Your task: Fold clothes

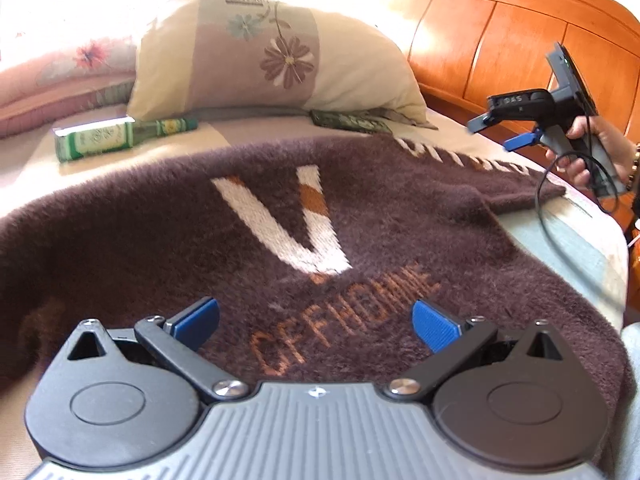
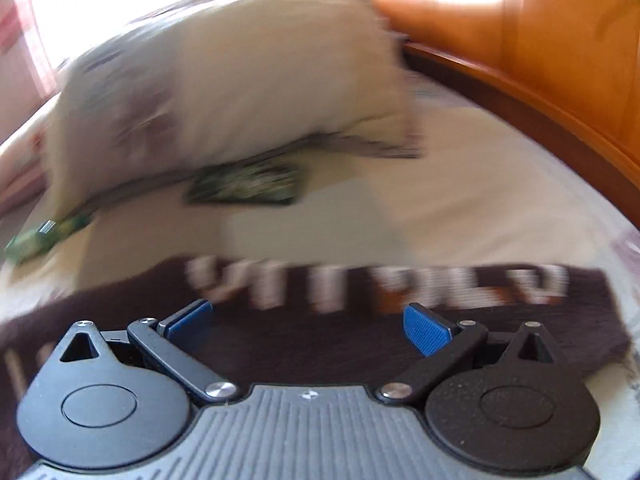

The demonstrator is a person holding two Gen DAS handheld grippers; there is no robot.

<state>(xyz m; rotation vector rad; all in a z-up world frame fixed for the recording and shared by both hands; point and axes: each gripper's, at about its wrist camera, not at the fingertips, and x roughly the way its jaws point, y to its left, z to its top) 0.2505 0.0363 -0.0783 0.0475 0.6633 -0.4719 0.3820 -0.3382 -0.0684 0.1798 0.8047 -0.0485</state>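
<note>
Sweater [image 1: 280,240] lies flat; pillow [image 1: 264,52], green box [image 1: 94,140] beyond.

The whole right wrist view is smeared by motion blur: the white lettering [image 2: 376,288] on the fuzzy dark brown garment [image 2: 280,340] cannot be read, and the flat green patterned packet [image 2: 244,184] beneath the cream floral pillow [image 2: 224,92] is only a streak. In the left wrist view the pillow hides the far end of that packet [image 1: 348,121], the window area is washed out by glare, and the picture's right edge cuts off the person's hand [image 1: 588,148].
</note>
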